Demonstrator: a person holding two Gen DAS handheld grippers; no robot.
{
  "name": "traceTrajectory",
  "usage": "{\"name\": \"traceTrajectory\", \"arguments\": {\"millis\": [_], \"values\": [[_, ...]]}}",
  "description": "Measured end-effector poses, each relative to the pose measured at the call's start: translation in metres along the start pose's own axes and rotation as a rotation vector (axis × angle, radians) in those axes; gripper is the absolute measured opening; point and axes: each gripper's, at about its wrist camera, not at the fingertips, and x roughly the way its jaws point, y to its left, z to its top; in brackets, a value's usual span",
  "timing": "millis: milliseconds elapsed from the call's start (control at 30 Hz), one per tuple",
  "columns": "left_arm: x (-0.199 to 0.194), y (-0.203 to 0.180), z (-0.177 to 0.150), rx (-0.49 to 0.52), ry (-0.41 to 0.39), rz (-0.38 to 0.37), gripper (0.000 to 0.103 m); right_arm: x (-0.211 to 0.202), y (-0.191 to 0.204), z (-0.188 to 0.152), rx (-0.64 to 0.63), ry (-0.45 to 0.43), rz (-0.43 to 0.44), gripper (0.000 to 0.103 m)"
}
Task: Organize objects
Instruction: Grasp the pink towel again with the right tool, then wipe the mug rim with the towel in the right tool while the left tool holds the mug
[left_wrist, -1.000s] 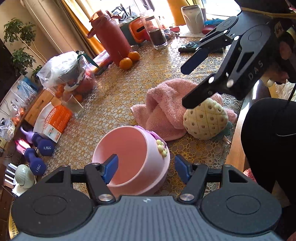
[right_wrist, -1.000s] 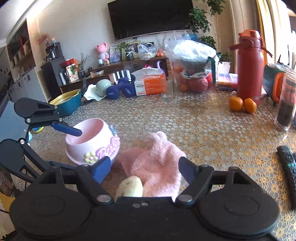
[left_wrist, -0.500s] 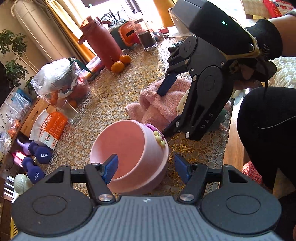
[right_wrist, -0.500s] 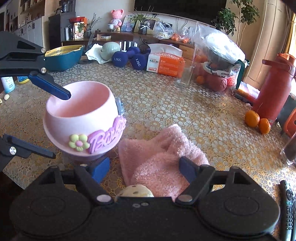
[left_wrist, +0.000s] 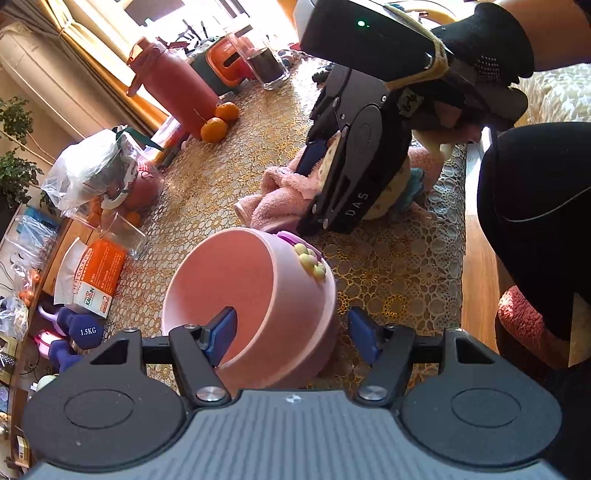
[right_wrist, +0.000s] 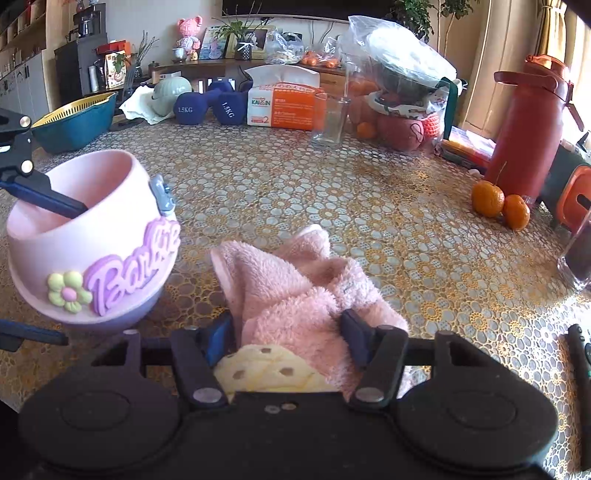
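Lowered right gripper (right_wrist: 288, 328) fingers straddle pineapple toy (right_wrist: 269, 373); left gripper (left_wrist: 291, 328) wide astride bowl (left_wrist: 258, 295) rim

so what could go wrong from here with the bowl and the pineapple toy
1. The right gripper straddles both the pineapple toy and the pink towel; closing may pinch towel too and drag it along.
2. The left gripper has one finger inside the tilted pink bowl and one outside; a loose hold on the wall could let it slip or tip.
3. The bowl sits close to the towel, so the two grippers may collide.
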Motion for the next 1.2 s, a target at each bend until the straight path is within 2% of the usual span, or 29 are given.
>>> {"name": "traceTrajectory", "arguments": {"millis": [67, 100, 233, 367, 533, 700, 800, 900, 967, 1033, 1100, 1200], "values": [[0.002, -0.004, 0.001, 0.024, 0.002, 0.014, 0.062, 0.0, 0.0, 0.0, -0.018, -0.003, -0.016, 0.049], [0.003, -0.005, 0.001, 0.029, 0.005, 0.019, 0.054, 0.0, 0.0, -0.001, -0.027, -0.005, -0.029, 0.046], [0.004, -0.005, 0.003, 0.035, 0.013, 0.01, 0.045, -0.003, -0.002, -0.003, -0.027, -0.031, -0.053, 0.027], [0.003, -0.005, 0.008, 0.01, 0.033, 0.008, 0.036, -0.019, -0.015, -0.005, 0.053, -0.072, -0.022, 0.021], [0.001, 0.004, 0.013, -0.131, 0.03, -0.005, 0.022, -0.047, -0.032, -0.018, 0.21, -0.124, 0.074, 0.02], [-0.01, 0.011, 0.014, -0.306, -0.009, -0.05, 0.022, -0.076, -0.042, -0.032, 0.356, -0.175, 0.233, 0.02], [-0.012, 0.006, 0.016, -0.354, -0.016, -0.057, 0.022, -0.089, -0.04, -0.032, 0.39, -0.217, 0.353, 0.02], [-0.015, -0.003, 0.021, -0.37, -0.034, -0.08, 0.021, -0.092, -0.03, -0.028, 0.398, -0.216, 0.452, 0.02], [-0.017, -0.009, 0.026, -0.373, -0.038, -0.076, 0.021, -0.09, -0.017, -0.025, 0.367, -0.204, 0.467, 0.02], [-0.015, -0.011, 0.026, -0.371, -0.027, -0.051, 0.021, -0.086, -0.007, -0.026, 0.341, -0.205, 0.438, 0.02], [-0.017, -0.006, 0.024, -0.404, -0.038, -0.065, 0.021, -0.08, -0.011, -0.026, 0.373, -0.198, 0.446, 0.02], [-0.018, -0.005, 0.024, -0.414, -0.037, -0.063, 0.02, -0.074, -0.017, -0.027, 0.387, -0.184, 0.409, 0.02]]}}
